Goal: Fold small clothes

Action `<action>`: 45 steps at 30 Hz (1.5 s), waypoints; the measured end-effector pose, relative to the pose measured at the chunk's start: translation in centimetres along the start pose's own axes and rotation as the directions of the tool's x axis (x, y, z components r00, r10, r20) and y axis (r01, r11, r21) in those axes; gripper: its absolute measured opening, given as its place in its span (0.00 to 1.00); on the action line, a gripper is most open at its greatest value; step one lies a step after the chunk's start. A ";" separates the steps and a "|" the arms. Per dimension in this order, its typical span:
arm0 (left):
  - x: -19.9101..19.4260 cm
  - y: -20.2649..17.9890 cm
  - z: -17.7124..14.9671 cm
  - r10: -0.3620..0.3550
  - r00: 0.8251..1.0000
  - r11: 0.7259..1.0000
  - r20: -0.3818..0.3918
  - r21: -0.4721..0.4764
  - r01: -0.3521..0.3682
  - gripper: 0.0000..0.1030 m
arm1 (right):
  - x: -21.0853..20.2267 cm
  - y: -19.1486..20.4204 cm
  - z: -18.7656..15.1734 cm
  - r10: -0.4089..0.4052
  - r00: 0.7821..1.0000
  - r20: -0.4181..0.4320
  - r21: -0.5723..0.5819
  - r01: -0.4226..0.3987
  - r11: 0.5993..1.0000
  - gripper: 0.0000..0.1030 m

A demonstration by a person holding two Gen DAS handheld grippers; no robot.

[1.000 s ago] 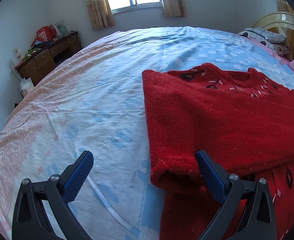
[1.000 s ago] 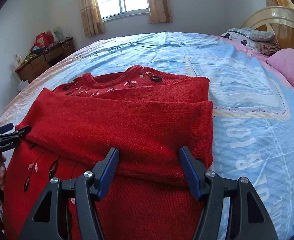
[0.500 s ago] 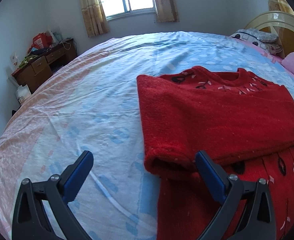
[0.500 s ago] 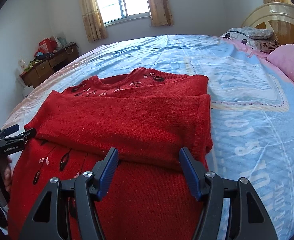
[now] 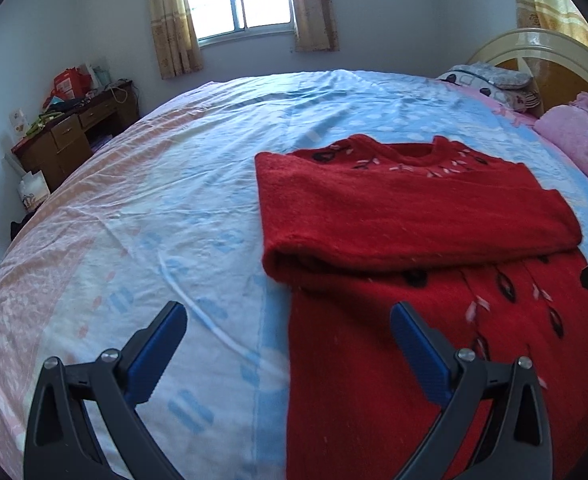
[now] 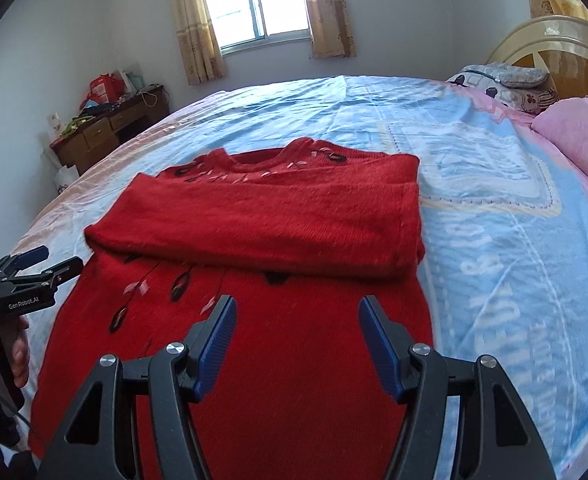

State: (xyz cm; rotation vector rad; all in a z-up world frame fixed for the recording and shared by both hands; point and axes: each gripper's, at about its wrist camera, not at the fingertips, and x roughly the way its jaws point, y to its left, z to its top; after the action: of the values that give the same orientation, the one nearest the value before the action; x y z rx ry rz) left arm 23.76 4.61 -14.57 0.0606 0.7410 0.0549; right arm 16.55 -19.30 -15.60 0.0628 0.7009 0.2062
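A red knitted sweater [image 5: 406,216] [image 6: 269,220] with dark and pink leaf embroidery lies flat on the bed, neck toward the window. Its sleeves are folded across the chest as a thick band. The lower body [image 6: 285,340] stretches toward me. My left gripper [image 5: 289,328] hovers open over the sweater's left edge, one finger above the sheet, the other above the red knit, holding nothing. My right gripper [image 6: 298,328] stands open above the lower right part of the sweater, nothing between its fingers. In the right wrist view the left gripper [image 6: 41,264] shows at the far left, in a hand.
A blue and pink bedsheet [image 5: 153,208] covers the wide bed. Pink bedding [image 6: 574,140] and a patterned pillow [image 6: 502,80] lie at the right by the headboard [image 5: 534,48]. A cluttered wooden desk [image 5: 69,136] stands at the left wall under the curtained window [image 6: 253,4].
Both grippers have drawn back toward me and a little upward, away from the folded sleeve band, so more of the sweater's lower body shows. Both stayed open.
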 end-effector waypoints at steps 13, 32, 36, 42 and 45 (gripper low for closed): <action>-6.0 0.1 -2.1 -0.043 0.997 0.998 0.069 0.050 0.039 1.00 | -4.3 1.7 -3.6 0.048 0.998 -0.039 -0.027 -0.049 0.998 0.63; -9.0 -0.2 -8.5 -0.086 0.996 0.994 -0.027 0.069 0.088 1.00 | -8.7 1.7 -10.5 0.053 0.986 -0.156 -0.014 -0.056 0.998 0.63; -9.4 -0.3 -9.5 -0.085 0.996 0.993 -0.035 0.075 0.088 1.00 | -9.1 1.2 -12.6 0.041 0.980 -0.193 -0.002 -0.042 0.999 0.63; -9.7 -0.3 -10.7 -0.089 0.994 0.992 -0.064 0.079 0.094 1.00 | -10.0 0.1 -13.6 0.016 0.983 -0.185 0.016 -0.013 1.000 0.63; -9.7 -0.5 -11.4 -0.087 0.992 0.992 -0.091 0.088 0.095 1.00 | -10.4 -0.3 -13.4 0.012 0.985 -0.171 0.034 -0.006 0.999 0.63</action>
State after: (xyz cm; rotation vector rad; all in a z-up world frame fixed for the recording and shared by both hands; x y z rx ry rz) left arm 8.96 3.87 -16.49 0.1126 0.8325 -0.0644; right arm 0.25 -21.94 -19.29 0.0808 0.8760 0.2100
